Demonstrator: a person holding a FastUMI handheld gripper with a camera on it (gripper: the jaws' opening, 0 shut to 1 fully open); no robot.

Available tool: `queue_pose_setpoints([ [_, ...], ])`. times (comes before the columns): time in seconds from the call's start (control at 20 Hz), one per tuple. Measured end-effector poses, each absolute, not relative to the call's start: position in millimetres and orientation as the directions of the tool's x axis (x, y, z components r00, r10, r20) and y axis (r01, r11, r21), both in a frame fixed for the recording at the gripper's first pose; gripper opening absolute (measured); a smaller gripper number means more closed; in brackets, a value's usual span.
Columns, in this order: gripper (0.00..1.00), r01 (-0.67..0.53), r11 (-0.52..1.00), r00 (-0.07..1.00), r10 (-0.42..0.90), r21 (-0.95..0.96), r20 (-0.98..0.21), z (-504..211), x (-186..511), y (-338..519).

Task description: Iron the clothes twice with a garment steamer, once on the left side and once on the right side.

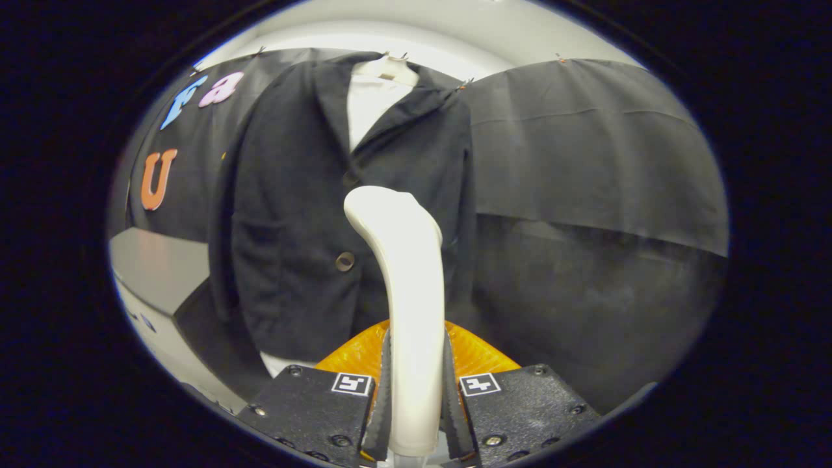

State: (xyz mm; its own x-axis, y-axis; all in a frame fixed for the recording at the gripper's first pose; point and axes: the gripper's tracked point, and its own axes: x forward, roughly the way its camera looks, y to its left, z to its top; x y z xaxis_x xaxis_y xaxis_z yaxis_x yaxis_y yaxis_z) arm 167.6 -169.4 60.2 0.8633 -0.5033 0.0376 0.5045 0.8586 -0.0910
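While your gripper [416, 403] is clamped on the steamer [406, 305], whose head sits just short of the jacket [292, 214] near its button [344, 261], press flat and stroke slowly down one side.

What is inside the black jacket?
A white form shows at the black jacket's open collar and below its hem. The rest is covered. The tool grips the white steamer.

The steamer's white handle [406, 312] covers the jacket's [292, 214] front edge and hides most of its own orange base [354, 354].
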Motion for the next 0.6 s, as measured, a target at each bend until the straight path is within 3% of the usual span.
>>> queue_pose_setpoints([
  [0.35, 0.36, 0.529, 0.849, 0.803, -0.5, -0.001, 0.323, 207, 143, -214],
  [0.6, 0.36, 0.487, 0.874, 0.791, -0.447, 0.013, 0.418, 267, 149, -223],
])
